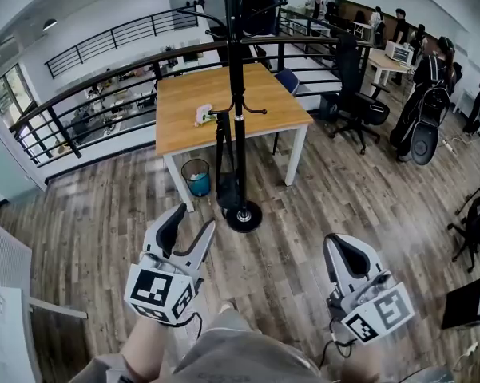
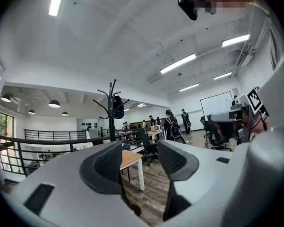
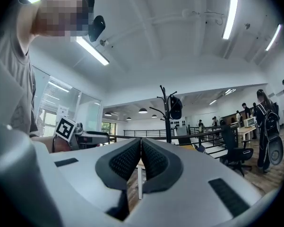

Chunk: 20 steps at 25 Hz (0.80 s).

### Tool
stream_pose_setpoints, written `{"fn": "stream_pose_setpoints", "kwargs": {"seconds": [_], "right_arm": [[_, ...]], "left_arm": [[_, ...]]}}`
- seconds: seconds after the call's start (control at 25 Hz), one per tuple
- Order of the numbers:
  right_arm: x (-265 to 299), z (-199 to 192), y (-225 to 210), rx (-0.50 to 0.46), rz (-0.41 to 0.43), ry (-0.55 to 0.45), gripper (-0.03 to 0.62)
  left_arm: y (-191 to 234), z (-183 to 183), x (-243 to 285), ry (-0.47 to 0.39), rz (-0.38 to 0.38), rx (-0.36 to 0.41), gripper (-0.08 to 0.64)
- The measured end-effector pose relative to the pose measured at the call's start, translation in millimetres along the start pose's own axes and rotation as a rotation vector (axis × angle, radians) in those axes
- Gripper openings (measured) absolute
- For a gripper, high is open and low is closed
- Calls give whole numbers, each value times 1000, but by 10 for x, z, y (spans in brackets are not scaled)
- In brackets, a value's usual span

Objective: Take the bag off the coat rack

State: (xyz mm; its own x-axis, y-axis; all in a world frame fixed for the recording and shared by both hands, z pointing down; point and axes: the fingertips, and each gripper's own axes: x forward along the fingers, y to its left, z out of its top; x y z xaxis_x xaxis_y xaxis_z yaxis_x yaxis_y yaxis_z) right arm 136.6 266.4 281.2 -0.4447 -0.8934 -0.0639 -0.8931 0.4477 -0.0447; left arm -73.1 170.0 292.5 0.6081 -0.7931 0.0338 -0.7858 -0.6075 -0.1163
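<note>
Left claw (image 1: 194,220) is held open, its jaws spread wide, and nothing is caught between them; only floor and a table leg are seen through the gap. Right claw (image 1: 339,250) is shut, its pads pressed together on nothing. In the head view the two are held low, at 7 and 5 o'clock, over a wood floor (image 1: 104,214). A rack (image 1: 236,94) is set at 12 o'clock from them, well apart, with its round base on the floor just before a table (image 1: 184,106). The bag (image 1: 259,2), black, is hung high on the rack near the top hooks; in both gripper views it is seen at 3 o'clock of the pole, touching it. A bin (image 1: 196,176) is placed under the table, at 10 o'clock of the base. A chair (image 1: 359,102) is seen at 2 o'clock.
</note>
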Motion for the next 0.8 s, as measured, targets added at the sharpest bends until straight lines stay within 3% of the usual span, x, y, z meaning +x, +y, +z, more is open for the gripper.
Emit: {"fn": "stream_pose_setpoints", "kwargs": {"seconds": [0.2,0.4,0.8], "right_arm": [[182,-123,-66,10,19,24,31],[446,-102,-147,29,54,-16,31],[1424,-364,-609,20,14,59,31]], "left_arm": [[151,-104,108,17,17,2,255],[352,-253,372,43,17,1,255],[1035,-558,1270,94,-1,-15,255]]}}
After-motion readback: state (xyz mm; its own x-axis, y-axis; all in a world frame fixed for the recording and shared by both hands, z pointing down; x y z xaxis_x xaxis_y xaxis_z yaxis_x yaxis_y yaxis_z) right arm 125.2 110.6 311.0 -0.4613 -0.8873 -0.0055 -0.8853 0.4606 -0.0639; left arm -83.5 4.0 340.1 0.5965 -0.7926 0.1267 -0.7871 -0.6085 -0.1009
